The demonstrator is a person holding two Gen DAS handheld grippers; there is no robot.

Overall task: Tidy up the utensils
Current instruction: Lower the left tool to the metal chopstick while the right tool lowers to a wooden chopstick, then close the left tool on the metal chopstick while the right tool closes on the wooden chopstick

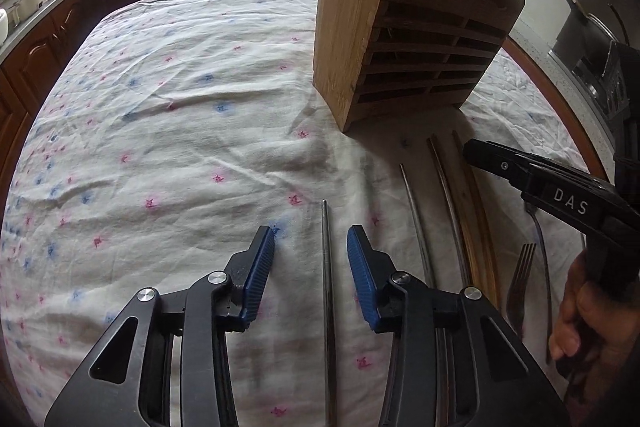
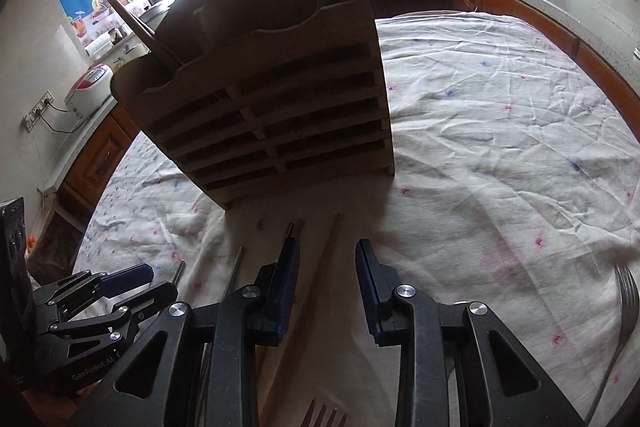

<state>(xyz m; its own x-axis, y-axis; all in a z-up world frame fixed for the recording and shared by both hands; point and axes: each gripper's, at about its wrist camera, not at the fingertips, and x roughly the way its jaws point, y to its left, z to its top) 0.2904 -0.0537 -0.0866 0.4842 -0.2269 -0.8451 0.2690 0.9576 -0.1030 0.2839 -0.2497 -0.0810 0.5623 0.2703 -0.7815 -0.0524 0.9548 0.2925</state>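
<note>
While my left gripper (image 1: 311,247) straddles a steel chopstick (image 1: 326,267) without touching, jaws partly apart, my right gripper (image 2: 328,267) likewise brackets a wooden chopstick (image 2: 330,239) lying before the wooden holder (image 2: 272,99).

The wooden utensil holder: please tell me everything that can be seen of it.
The wooden utensil holder is a tall box of light wood with a slatted front, solid sides and a curved top edge. It stands upright on the flowered cloth. Long wooden sticks lean out of its top. Neither tongs touch it.

Right gripper (image 2: 328,263) fingers (image 2: 370,267) straddle a wooden chopstick (image 2: 330,243).
</note>
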